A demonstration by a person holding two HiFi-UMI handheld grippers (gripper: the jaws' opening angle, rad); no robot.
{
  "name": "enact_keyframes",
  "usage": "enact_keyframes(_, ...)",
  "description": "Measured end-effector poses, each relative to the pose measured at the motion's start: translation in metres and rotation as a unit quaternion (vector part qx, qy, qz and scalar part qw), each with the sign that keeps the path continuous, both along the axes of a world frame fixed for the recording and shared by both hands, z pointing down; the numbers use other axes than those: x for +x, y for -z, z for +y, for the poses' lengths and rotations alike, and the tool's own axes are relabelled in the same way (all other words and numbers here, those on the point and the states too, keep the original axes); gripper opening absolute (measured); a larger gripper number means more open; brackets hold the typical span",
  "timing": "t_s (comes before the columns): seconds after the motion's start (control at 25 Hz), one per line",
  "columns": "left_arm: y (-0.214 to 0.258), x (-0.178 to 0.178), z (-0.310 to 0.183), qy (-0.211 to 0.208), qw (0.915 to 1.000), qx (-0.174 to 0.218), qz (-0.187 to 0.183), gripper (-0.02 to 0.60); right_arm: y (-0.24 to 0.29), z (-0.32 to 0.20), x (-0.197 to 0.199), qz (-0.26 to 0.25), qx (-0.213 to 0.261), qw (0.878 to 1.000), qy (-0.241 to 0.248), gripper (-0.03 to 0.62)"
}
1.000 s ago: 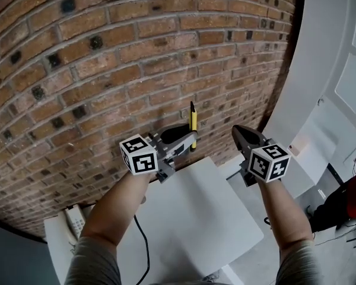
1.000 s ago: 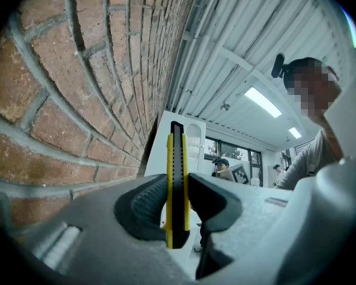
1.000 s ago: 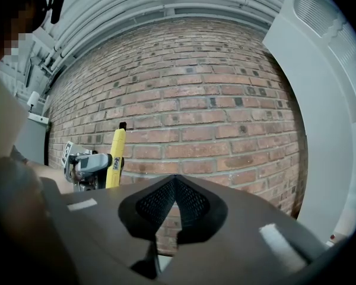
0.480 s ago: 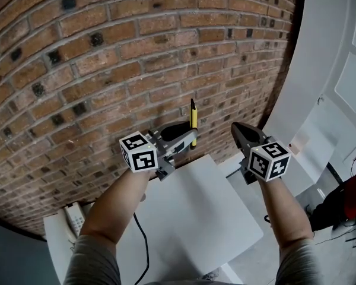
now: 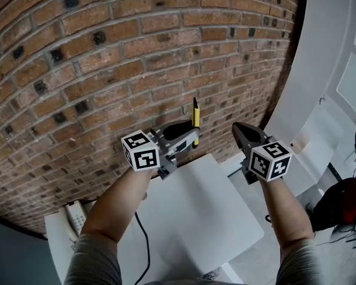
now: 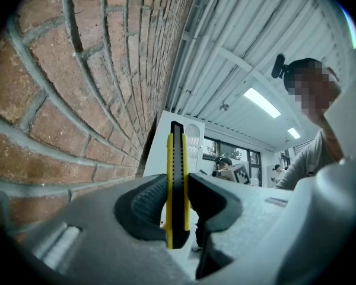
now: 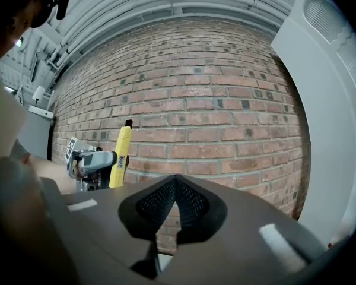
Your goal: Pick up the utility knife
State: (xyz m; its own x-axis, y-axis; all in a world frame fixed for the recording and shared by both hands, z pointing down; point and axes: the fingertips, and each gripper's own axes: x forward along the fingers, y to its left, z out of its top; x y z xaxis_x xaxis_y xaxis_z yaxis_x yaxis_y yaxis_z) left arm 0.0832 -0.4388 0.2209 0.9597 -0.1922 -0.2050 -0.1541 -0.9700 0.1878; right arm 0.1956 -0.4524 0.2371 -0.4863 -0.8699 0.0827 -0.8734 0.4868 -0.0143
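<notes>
Left gripper [image 5: 191,138] clamps the slim, flat yellow-black knife [image 5: 195,119] upright; right gripper [image 5: 238,128], at 3 o'clock, closed, empty.

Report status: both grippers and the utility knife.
Left gripper shut on yellow-and-black plastic utility knife, upright. Right gripper shut, empty. Red brick wall close ahead.

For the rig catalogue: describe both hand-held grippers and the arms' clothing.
The left hand-held gripper and right hand-held gripper have grey bodies, black ribbed pads and a white cube of black square markers each. Grey short sleeves cover the upper arms.
</notes>
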Motion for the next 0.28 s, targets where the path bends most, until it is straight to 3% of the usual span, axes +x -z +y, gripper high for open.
enact_keyframes(0.28, -0.0002, 0.0002, 0.0007, 0.001, 1.0, 0.003, -0.001, 0.118, 0.0012, 0.0008, -0.0005, 0.001, 0.002, 1.0, 0.002, 0.008)
